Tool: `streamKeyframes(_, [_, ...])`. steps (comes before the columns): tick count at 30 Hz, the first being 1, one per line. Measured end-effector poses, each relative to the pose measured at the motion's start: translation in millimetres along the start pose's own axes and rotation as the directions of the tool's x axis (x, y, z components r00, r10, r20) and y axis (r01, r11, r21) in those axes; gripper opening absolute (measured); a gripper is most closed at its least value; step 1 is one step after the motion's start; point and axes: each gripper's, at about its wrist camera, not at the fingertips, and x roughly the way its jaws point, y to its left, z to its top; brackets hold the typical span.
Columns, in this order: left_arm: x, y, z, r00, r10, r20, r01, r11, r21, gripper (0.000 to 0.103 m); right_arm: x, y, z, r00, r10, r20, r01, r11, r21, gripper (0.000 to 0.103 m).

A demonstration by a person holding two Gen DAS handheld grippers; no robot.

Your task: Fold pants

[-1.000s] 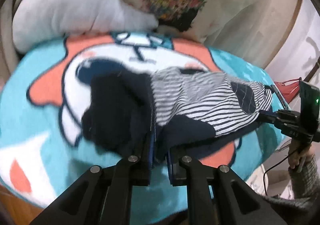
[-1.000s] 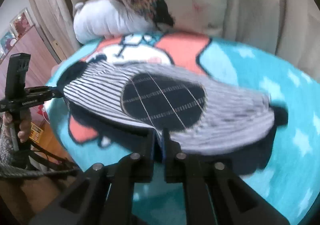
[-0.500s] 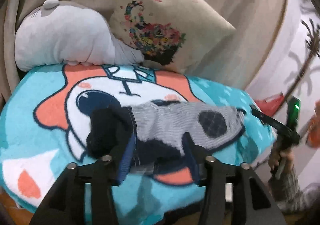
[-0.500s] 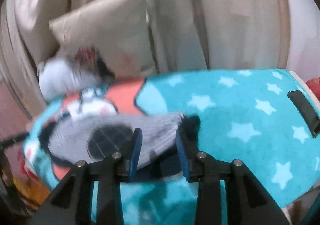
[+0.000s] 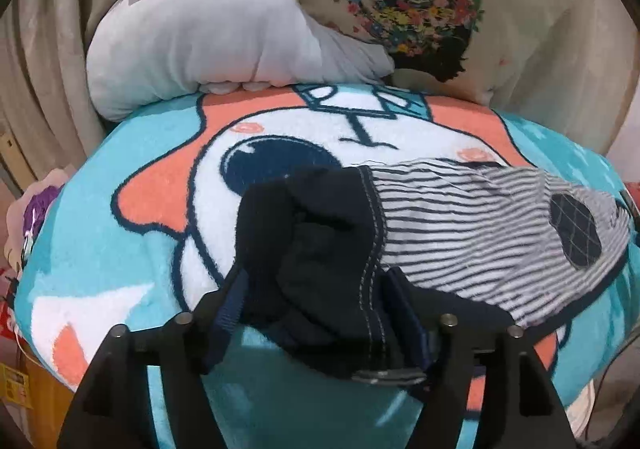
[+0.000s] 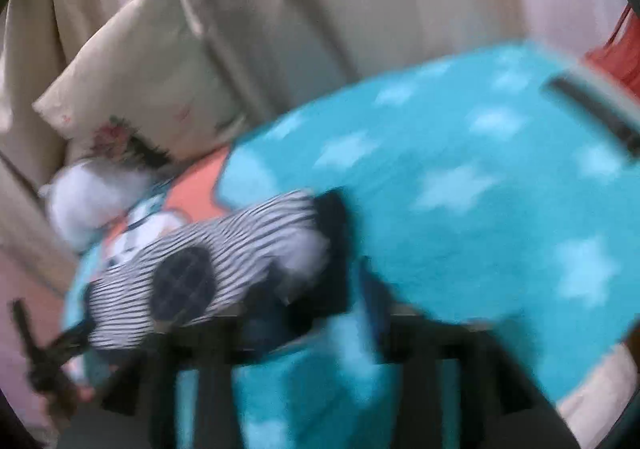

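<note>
pants (image 5: 460,245) folded on blanket (image 5: 120,249), near its front edge, between both wide, just-opened tools

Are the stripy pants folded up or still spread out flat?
Folded. The stripy pants lie doubled in a short bundle on the blue blanket, with the dark cuffs bunched at one end. How neat it is, I cannot tell.

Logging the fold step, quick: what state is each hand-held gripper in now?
Left hand-held gripper: just opened, dark navy waistband of the striped pants lies loose between the jaws.
Right hand-held gripper: just opened, holding nothing.
</note>
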Motion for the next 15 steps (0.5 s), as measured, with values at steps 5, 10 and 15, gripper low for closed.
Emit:
streamKeyframes(5, [4.7, 10.6, -3.4, 0.999, -0.029, -0.014, 0.028, 0.997, -0.068, 0.082, 14.7, -4.1, 9.1, 0.996, 0.086, -0.032, -0.084, 0.995, 0.061, 0.083])
streamKeyframes(10, [1.3, 13.2, -6.0, 0.999, -0.040, -0.015, 0.039, 0.995, -0.087, 0.082, 57.5, -3.1, 8.1, 0.984, 0.143, -0.111, -0.129, 0.984, 0.124, 0.075])
streamKeyframes(15, [-16.0, 20.9, -2.9, 0.996, -0.084, -0.025, 0.079, 0.985, -0.153, 0.082, 59.1, 1.7, 13.5, 0.971, 0.195, -0.138, -0.178, 0.976, 0.129, 0.022])
